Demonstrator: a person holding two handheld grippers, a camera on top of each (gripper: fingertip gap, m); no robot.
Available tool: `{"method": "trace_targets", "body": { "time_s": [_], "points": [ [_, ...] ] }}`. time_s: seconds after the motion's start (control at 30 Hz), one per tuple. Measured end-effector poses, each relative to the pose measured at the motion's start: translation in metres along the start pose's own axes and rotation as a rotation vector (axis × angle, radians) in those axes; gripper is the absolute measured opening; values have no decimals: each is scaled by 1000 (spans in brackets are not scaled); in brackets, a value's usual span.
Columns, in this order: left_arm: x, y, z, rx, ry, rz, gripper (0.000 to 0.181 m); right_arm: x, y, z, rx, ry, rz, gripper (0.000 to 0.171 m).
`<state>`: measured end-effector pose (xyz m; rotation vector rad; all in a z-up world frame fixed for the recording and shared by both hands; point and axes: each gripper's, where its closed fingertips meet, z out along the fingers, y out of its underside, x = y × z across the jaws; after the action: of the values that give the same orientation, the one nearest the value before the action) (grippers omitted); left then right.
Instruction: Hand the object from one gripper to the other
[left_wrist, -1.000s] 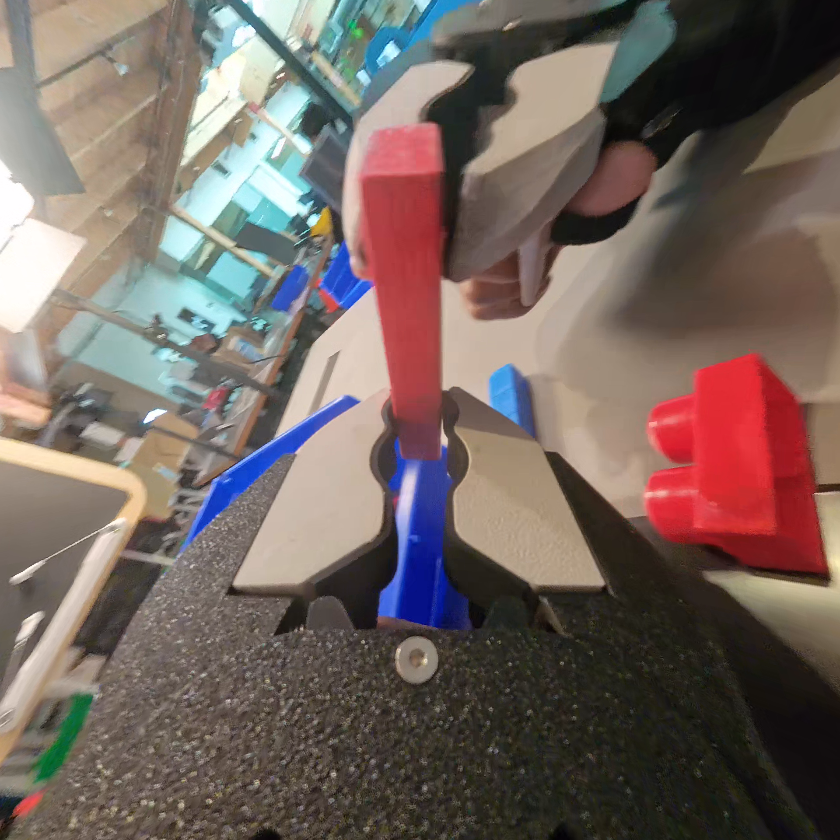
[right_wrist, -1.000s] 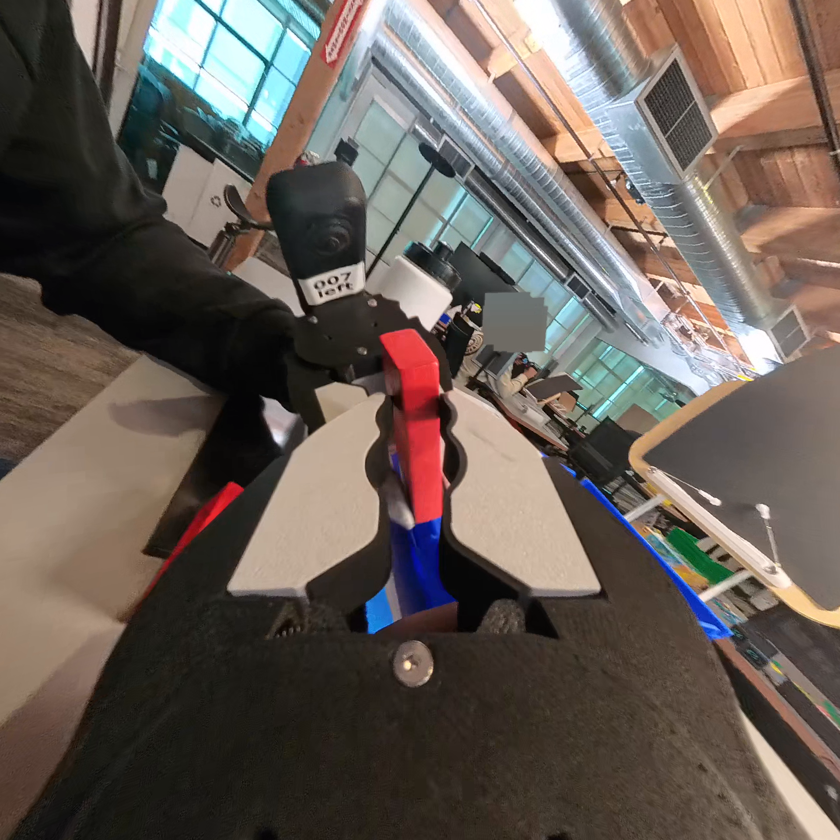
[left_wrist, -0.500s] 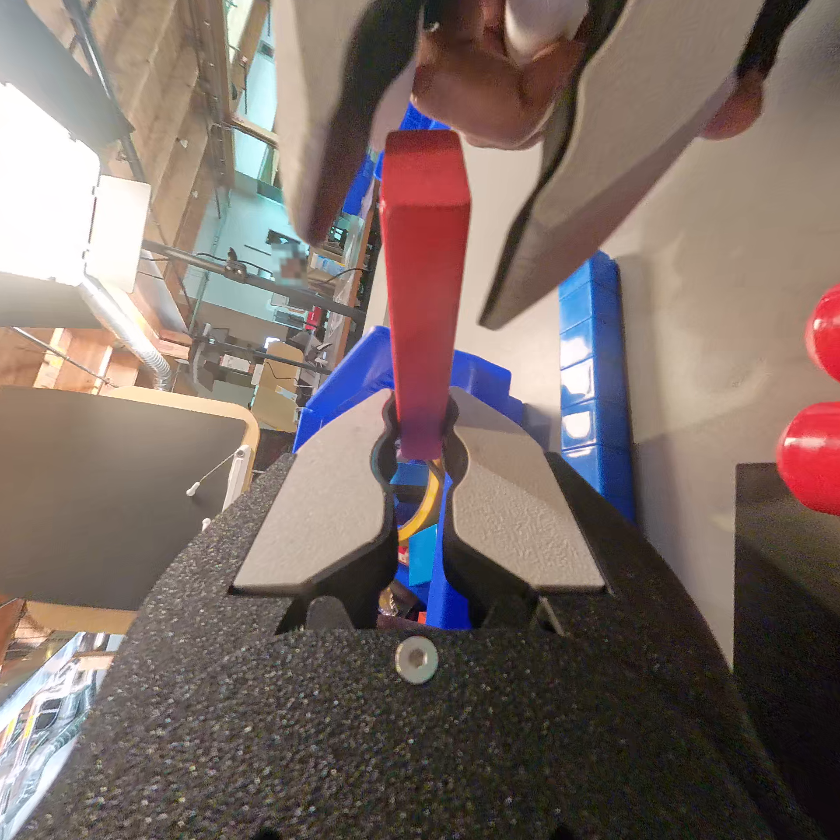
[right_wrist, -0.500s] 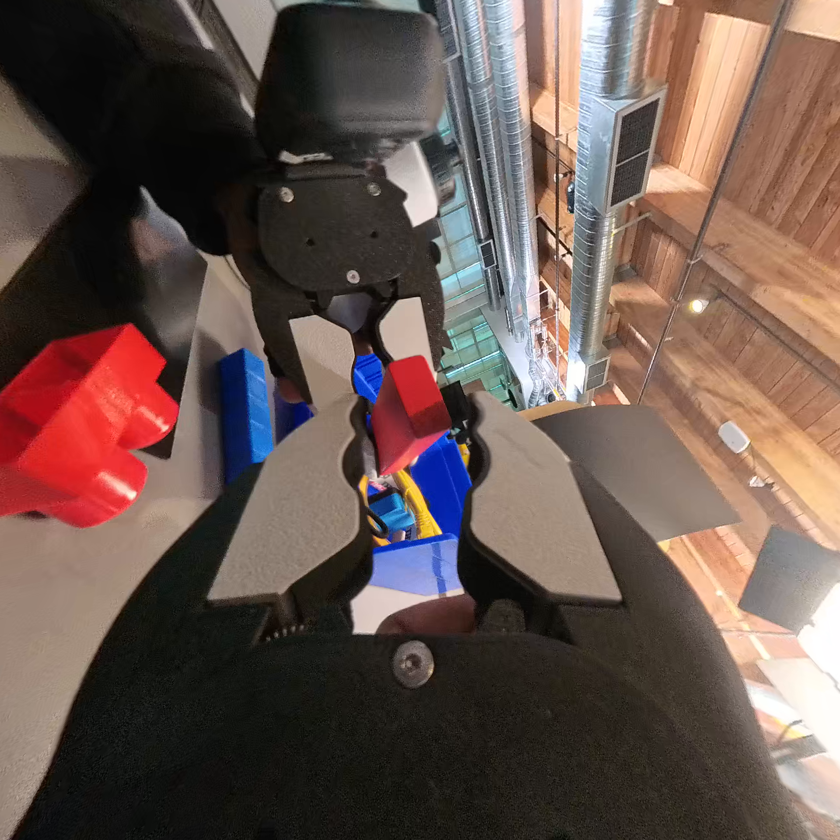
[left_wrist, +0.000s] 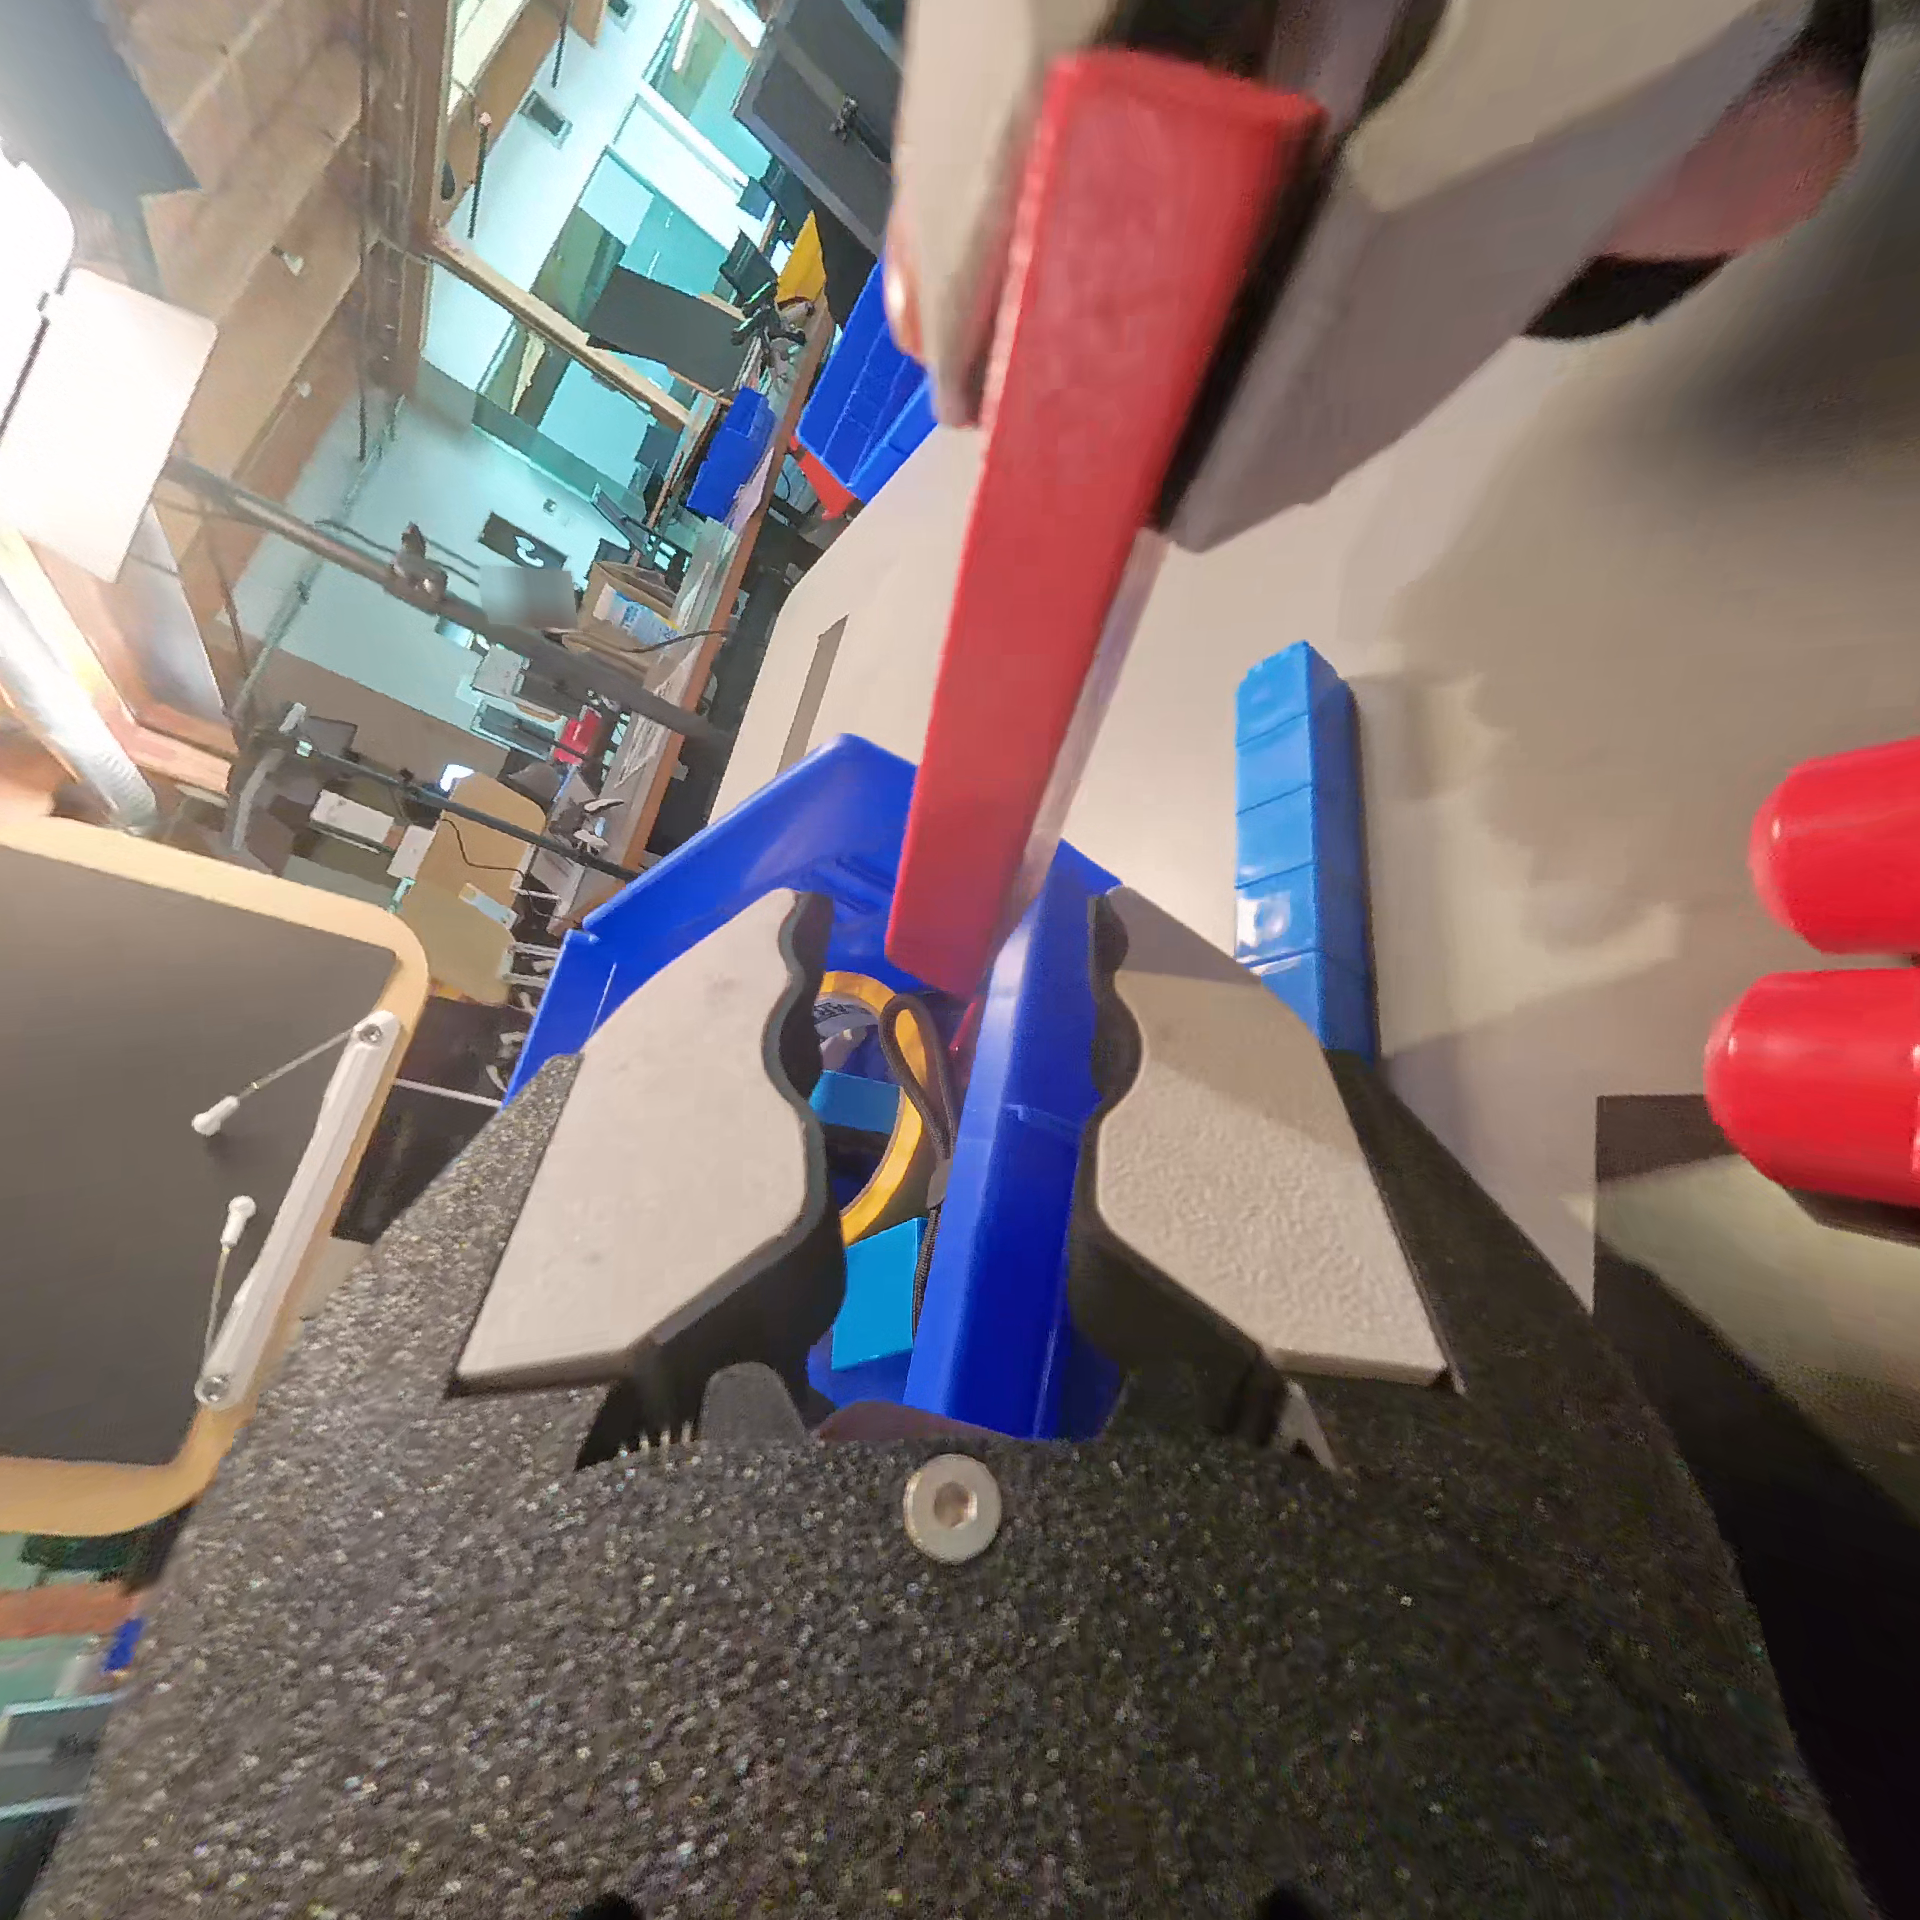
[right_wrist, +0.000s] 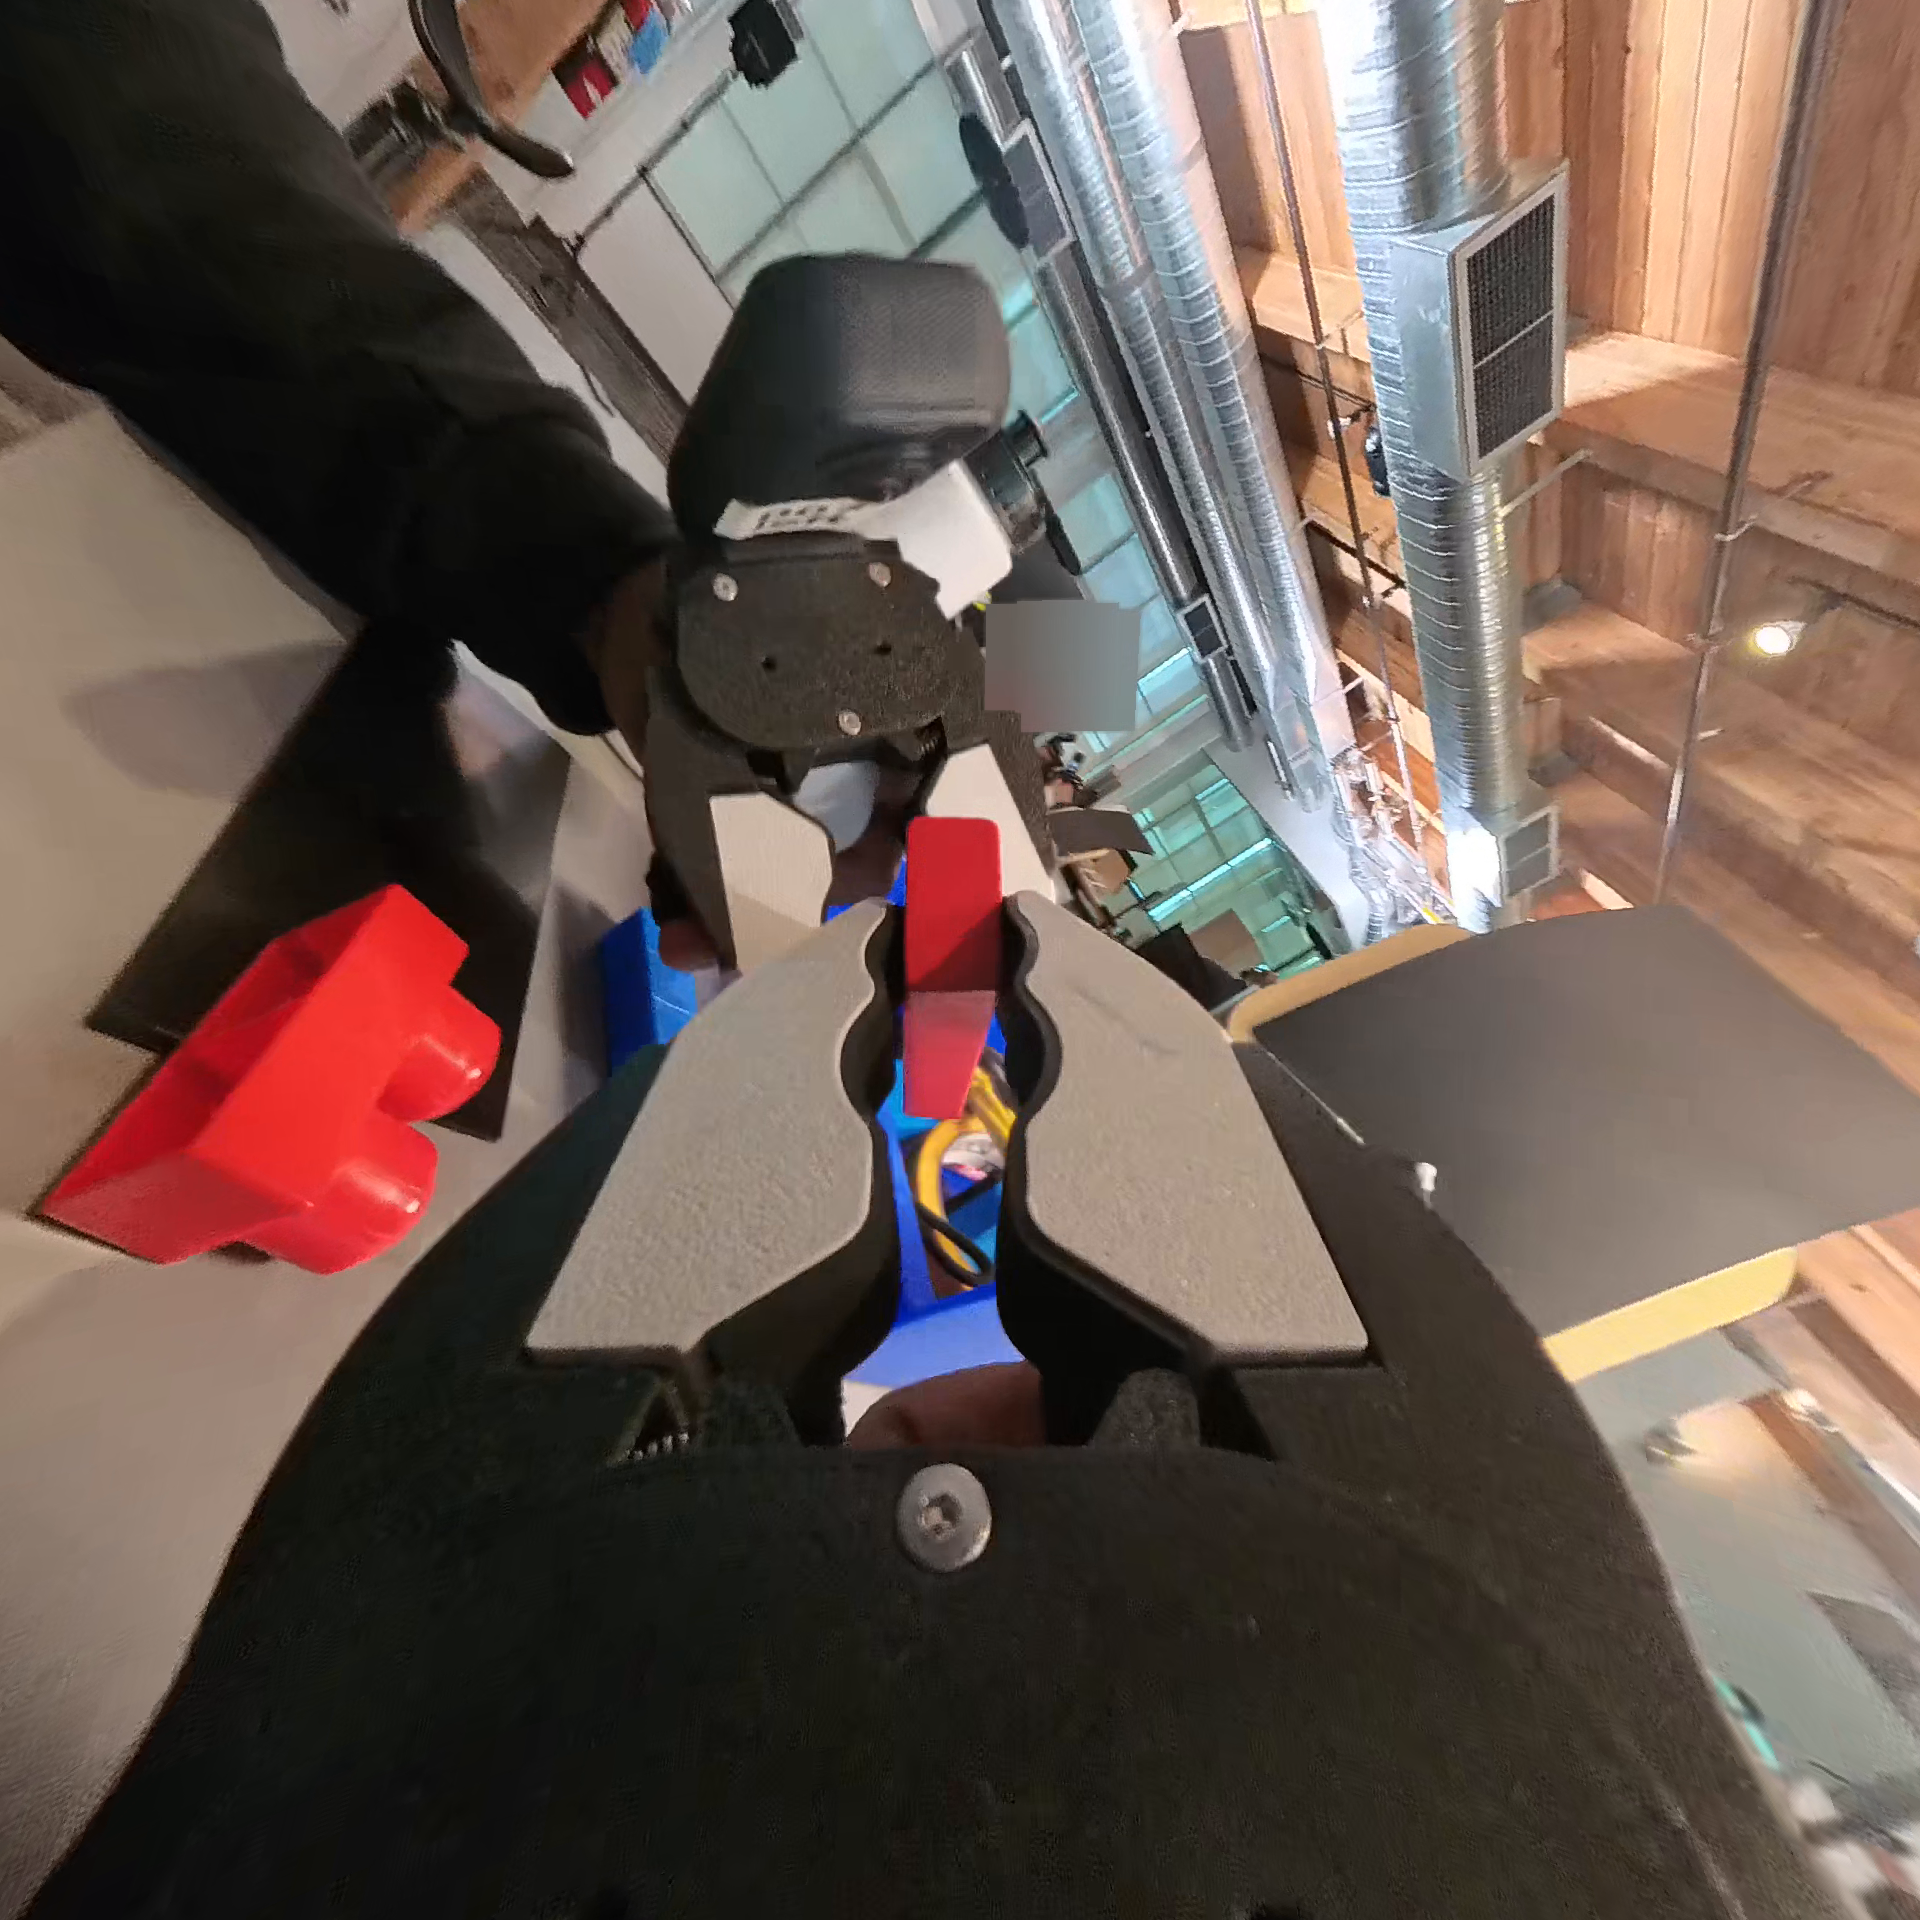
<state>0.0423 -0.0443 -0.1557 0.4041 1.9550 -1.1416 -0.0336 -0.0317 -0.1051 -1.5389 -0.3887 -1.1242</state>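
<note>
A long flat red bar hangs in the air over the table. In the left wrist view my right gripper comes in from the top and is shut on the bar's upper end. My left gripper is open, its jaws standing apart on either side of the bar's lower end without touching it. In the right wrist view my right gripper pinches the red bar between its tips. The left gripper is open just beyond it, held by a gloved hand.
A blue bin with tape and cables lies below the grippers. A blue brick strip and a big red pegged block lie on the grey table; the block is by a black mat. A black wood-rimmed board is off to the side. About 9 cm separates my left fingertips from my right. The right tips stand about 10 cm off the big red pegged block.
Half a second ago my left gripper held the bar and my right gripper was open around its top. Now the right gripper has shut on the bar and the left has opened.
</note>
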Motion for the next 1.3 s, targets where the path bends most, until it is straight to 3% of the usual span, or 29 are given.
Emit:
{"method": "trace_targets", "body": {
  "time_s": [0.1,0.27,0.57,0.87,1.07,1.2,1.3],
  "points": [
    [7,-5,-1,28,2,67,27,-1,-4,-1,29,-21,68,17],
    [-3,9,-1,-71,-16,19,19,7,12,0,-39,11,93,22],
    [-10,34,1,-260,-72,27,17,1,42,3,-233,36,-179,50],
    [-8,43,1,-329,-84,72,17,4,43,1,-259,65,-262,47],
    [-12,48,0,-390,-126,177,18,-2,51,1,-353,44,-477,48],
    [-9,38,0,-363,-140,216,18,-7,59,3,-402,33,-540,22],
    [-17,25,-2,-238,-145,59,23,3,59,2,-385,49,-368,17]
  ]
}}
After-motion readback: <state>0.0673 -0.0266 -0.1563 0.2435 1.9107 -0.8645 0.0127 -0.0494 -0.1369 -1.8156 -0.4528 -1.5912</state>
